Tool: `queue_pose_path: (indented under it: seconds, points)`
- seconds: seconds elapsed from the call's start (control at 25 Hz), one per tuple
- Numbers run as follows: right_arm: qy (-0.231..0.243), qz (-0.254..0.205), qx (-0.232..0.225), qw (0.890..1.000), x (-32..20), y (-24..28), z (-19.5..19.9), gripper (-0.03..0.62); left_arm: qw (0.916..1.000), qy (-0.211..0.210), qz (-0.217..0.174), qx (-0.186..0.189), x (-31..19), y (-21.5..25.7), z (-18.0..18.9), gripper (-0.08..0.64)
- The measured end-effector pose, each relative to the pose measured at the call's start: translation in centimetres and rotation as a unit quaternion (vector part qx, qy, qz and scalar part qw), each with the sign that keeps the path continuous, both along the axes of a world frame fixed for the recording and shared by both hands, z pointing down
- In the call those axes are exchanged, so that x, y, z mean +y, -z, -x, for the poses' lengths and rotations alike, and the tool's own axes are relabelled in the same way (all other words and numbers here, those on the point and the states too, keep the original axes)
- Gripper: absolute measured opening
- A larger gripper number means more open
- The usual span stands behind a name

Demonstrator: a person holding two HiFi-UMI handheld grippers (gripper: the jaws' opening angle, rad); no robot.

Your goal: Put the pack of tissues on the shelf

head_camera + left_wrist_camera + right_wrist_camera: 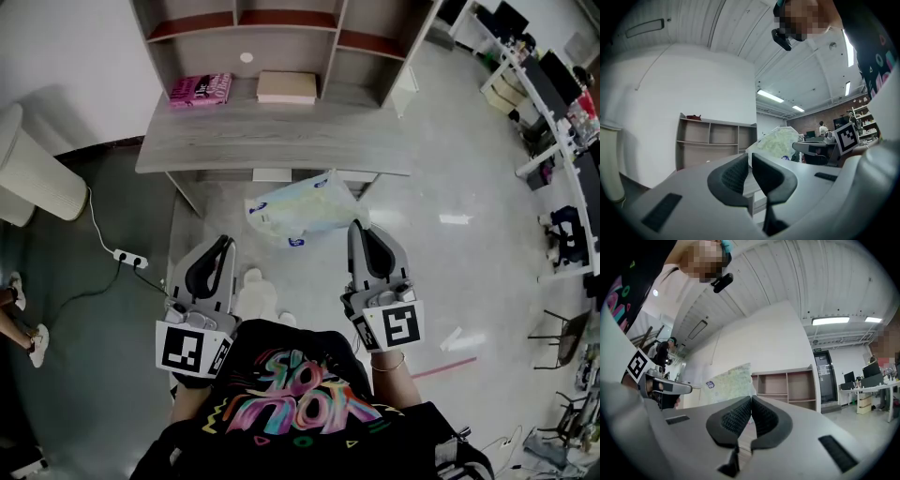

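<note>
I am at the carrying step: the pack of tissues (300, 211) is up off the floor, hanging in the air in front of me, just short of the front edge of the surface (272, 141). It is not on the shelf (281, 19) yet; that stands at the back of the surface, well beyond the pack.

My right fingers (765, 420) are pressed fully together. The pack rises just beyond them and to their left, its right-hand edge at their tips. I judge that they are pinching a thin edge of its wrapper, since nothing else could be holding it up; the exact spot of the grip is too small to make out.

My left fingers (733, 176) are all but together, with only a slit between them and nothing in it. They touch nothing and sit near my body, apart from the pack.

On the lowest level of the shelf lie a pink book (200, 89) and a pale box (286, 86), with bare space to the right of them.

Next I would need to reach forward over the surface, keep the pinch tight so the loose wrapper does not slip, and bring the pack over a free spot on the shelf before parting the fingers. Held by one edge, the pack is likely to swing.
</note>
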State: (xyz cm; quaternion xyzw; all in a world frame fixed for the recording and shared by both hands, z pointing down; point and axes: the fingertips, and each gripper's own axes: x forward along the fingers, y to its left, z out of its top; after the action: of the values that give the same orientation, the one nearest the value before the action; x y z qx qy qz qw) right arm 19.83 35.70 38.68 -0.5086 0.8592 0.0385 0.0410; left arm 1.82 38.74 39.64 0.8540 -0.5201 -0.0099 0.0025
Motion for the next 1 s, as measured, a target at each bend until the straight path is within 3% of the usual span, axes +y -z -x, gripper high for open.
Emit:
queue_pose_path:
  seconds: [0.32, 0.68, 1.0]
  points:
    - [-0.006, 0.008, 0.002, 1.0, -5.0, 0.9, -0.4, 0.017, 1.0, 0.0, 0.009, 0.004, -4.7, 0.5, -0.4, 0.041]
    - [-0.029, 0.016, 0.02, 0.999, -18.3, 0.8, 3.3, 0.017, 0.9994, -0.029, 0.015, 0.007, -19.0, 0.3, 3.2, 0.041]
    - [-0.067, -0.012, 0.019, 0.998, -30.8, 2.4, 7.6, 0.017, 0.9983, -0.055, 0.018, 0.011, -31.7, 0.6, 8.1, 0.041]
